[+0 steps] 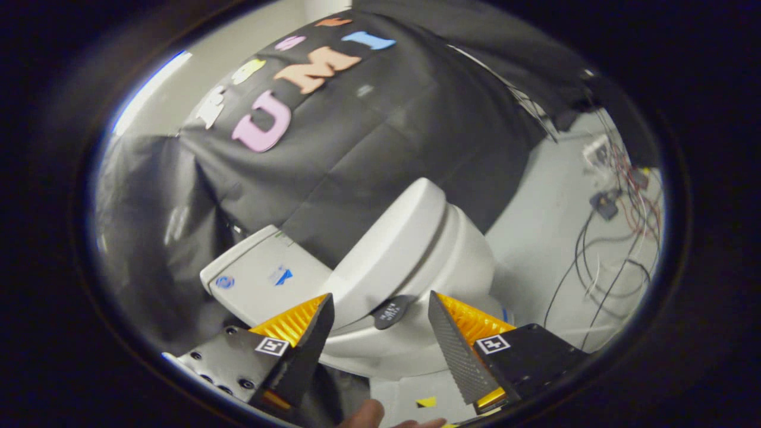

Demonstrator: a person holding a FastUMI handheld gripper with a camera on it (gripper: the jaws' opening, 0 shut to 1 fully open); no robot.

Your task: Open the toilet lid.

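1. I read the toilet (458, 261) as the largest thing ahead: a smooth, glossy white ceramic body, rounded like an egg, standing on a pale floor (535, 238) with the view rolled so it leans toward 2 o'clock
2. The toilet lid (389, 249) is the part I want; it lies just beyond my fingers, toward 12 o'clock from the gap, a hard, slick domed plastic shell that looks partly raised, a dark seam showing under its edge
3. The tank (261, 276) sits at about 10 o'clock from the lid, a flat-topped white box with soft corners
4. My gripper (380, 324) has its fingers spread wide and pinching nothing; the lid's near rim and a small dark oval pad (389, 312) show in the gap between them
5. To do this step well, I judge I should bring one finger under the lid's rim near that seam and lift in an arc about the hinge rather than squeeze, since the smooth curved plastic would likely slip out of a pinch
6. Loose thin cables (600, 261) trail on the floor at 3 o'clock, well apart from the toilet
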